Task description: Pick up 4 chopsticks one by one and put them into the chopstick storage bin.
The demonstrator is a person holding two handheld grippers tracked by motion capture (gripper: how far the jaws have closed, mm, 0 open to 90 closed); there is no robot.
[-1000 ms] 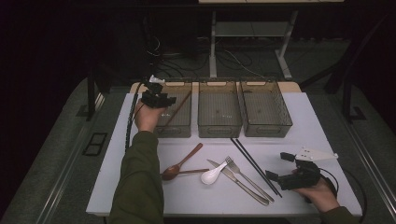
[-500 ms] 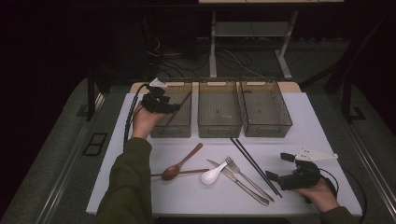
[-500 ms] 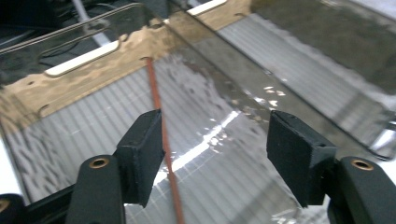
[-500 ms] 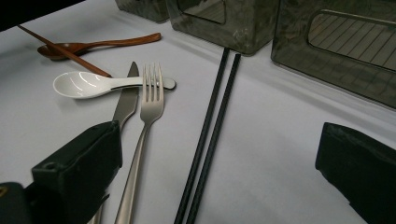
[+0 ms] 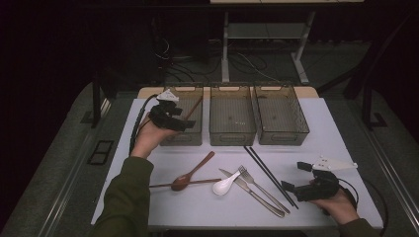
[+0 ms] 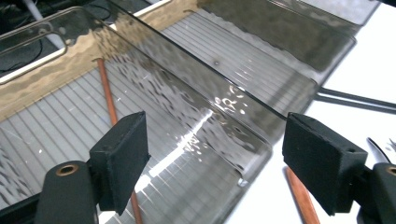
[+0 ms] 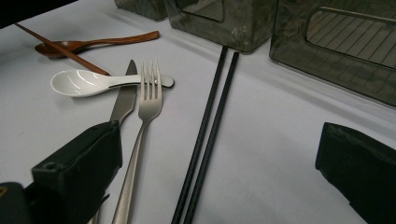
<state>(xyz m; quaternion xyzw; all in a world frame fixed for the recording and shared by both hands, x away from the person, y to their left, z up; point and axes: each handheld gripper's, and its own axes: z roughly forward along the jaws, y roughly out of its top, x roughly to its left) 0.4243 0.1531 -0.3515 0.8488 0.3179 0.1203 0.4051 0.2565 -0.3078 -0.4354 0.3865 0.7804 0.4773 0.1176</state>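
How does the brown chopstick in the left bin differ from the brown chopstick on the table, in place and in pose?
The chopstick in the left bin lies inside the container, slanting toward its far corner, under the open left gripper, whose jaws have just been opening. The chopstick on the table lies flat on the white surface, nearly crosswise, passing the wooden spoon. Both are thin, brown and held by neither gripper.

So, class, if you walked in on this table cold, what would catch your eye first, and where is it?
First, the row of three smoky clear bins at the table's far edge; the left one holds a brown chopstick, with the left hand-held gripper open above it. Next, the loose cutlery near the front: a white spoon, a fork and black chopsticks, beside the right hand-held gripper.
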